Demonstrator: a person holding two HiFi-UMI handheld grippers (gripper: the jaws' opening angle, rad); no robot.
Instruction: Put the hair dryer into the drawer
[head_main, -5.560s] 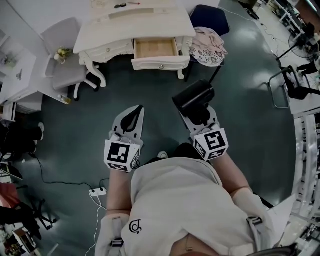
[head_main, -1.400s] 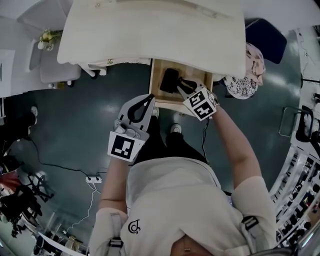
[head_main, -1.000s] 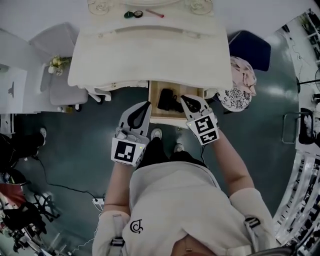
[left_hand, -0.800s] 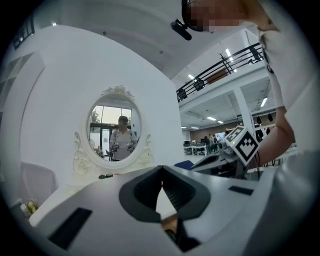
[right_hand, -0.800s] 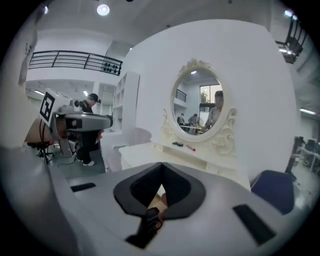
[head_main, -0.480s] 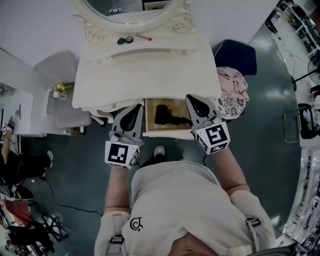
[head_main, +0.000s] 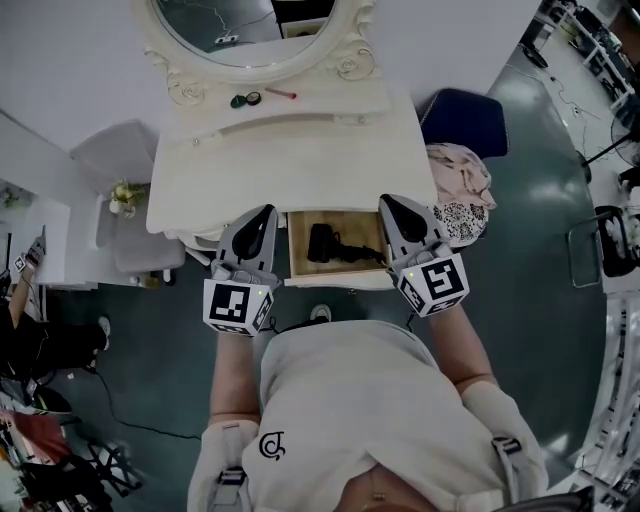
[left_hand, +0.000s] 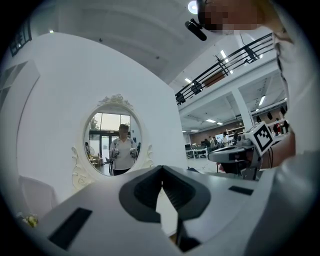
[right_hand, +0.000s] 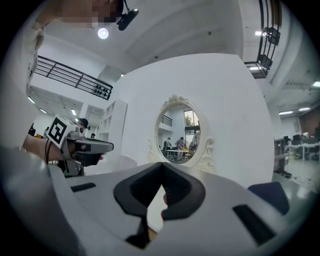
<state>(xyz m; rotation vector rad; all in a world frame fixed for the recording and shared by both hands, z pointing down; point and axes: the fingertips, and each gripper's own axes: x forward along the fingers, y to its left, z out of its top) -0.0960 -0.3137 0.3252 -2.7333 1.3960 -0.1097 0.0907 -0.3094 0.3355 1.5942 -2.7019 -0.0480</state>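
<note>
The dressing table (head_main: 290, 160) hides the rear of the drawer (head_main: 298, 255).

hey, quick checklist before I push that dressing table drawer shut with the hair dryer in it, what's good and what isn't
1. Black hair dryer lies inside the wooden drawer: ok.
2. Nothing from the dryer body hangs over the drawer's front edge: ok.
3. Dryer cord fully tucked inside: cannot tell, no cord can be made out.
4. Left gripper free, fingers together with nothing between them: ok.
5. Right gripper free, fingers together and holding nothing: ok.
6. Drawer closed: not ok, it stands pulled out between the two grippers.
</note>
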